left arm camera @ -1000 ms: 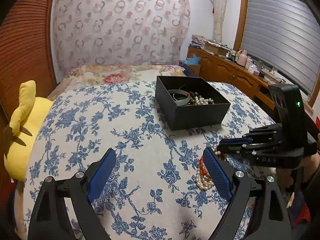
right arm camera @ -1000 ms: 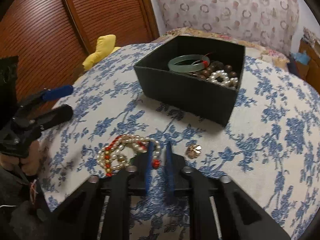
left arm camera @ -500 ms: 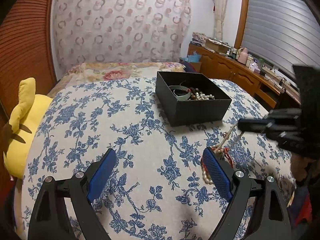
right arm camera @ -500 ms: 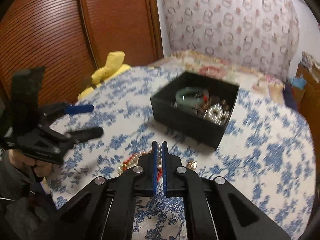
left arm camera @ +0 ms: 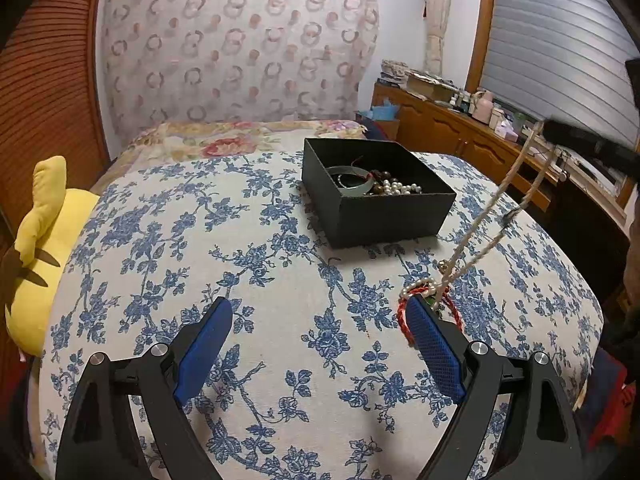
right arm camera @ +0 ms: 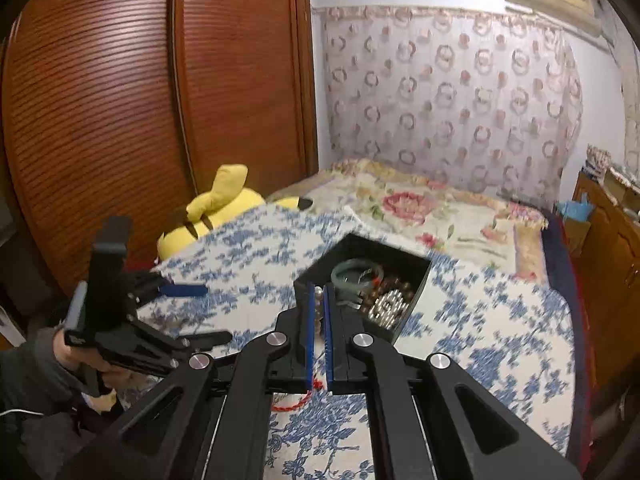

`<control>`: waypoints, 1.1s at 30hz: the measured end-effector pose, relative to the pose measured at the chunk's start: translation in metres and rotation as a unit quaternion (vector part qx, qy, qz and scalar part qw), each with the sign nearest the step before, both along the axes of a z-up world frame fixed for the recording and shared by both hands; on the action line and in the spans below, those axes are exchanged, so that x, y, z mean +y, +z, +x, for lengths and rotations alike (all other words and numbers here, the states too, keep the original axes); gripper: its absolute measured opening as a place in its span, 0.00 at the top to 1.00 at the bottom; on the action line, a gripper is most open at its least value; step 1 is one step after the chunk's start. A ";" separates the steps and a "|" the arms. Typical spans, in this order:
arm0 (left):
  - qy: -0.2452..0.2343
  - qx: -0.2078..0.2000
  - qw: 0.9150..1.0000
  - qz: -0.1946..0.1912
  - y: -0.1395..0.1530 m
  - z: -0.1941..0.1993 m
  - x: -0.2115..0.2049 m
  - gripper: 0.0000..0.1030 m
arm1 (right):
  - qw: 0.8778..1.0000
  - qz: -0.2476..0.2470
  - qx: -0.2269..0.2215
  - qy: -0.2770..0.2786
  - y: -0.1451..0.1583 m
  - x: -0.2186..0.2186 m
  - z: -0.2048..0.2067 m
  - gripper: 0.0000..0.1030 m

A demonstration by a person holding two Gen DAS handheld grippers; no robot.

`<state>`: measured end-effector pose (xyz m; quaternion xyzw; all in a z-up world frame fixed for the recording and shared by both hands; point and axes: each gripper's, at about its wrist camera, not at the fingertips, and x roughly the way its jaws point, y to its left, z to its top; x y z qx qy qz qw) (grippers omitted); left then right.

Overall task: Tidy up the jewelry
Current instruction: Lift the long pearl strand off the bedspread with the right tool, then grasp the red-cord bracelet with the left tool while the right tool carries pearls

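A black box [left arm camera: 378,204] [right arm camera: 400,254] stands on the blue-flowered bedspread [left arm camera: 200,240] and holds a green bangle [right arm camera: 354,272], brown beads and pearls. My right gripper [right arm camera: 318,292] is shut on a pearl necklace [left arm camera: 480,228]. In the left wrist view its dark fingers [left arm camera: 580,140] hang high at the right. The strand runs taut from there down to a bunch of pearls and red cord [left arm camera: 424,290] on the spread. My left gripper [left arm camera: 320,312] [right arm camera: 208,312] is open over the bedspread, with nothing between its blue pads. A small gold piece [left arm camera: 443,266] lies near the strand.
A yellow plush toy [left arm camera: 40,236] lies at the bed's left edge, in front of brown slatted wardrobe doors [right arm camera: 120,120]. A wooden dresser [left arm camera: 460,132] with clutter runs along the right under a shuttered window. A rose-patterned quilt [right arm camera: 420,208] lies behind the box.
My right gripper has risen with the necklace, pulling the strand up off the bedspread until it is taut. The left gripper has stayed put and open.
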<state>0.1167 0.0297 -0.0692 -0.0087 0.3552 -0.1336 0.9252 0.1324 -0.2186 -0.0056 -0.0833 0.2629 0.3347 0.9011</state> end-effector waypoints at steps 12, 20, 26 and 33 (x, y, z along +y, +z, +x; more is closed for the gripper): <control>-0.041 0.023 0.999 0.009 -0.010 0.004 -0.029 0.20 | 0.997 0.023 -0.062 -0.027 0.053 -0.027 -0.006 0.95; -0.075 0.064 0.995 0.013 -0.026 0.021 -0.050 0.50 | 0.997 0.024 -0.061 -0.040 0.051 -0.041 -0.002 0.95; -0.085 0.072 0.993 0.029 -0.031 0.024 -0.062 0.54 | 0.998 0.019 -0.046 -0.042 0.035 -0.037 0.003 0.95; -0.090 0.075 0.992 0.040 -0.032 0.027 -0.063 0.99 | 0.998 0.015 -0.036 -0.043 0.025 -0.033 0.006 0.95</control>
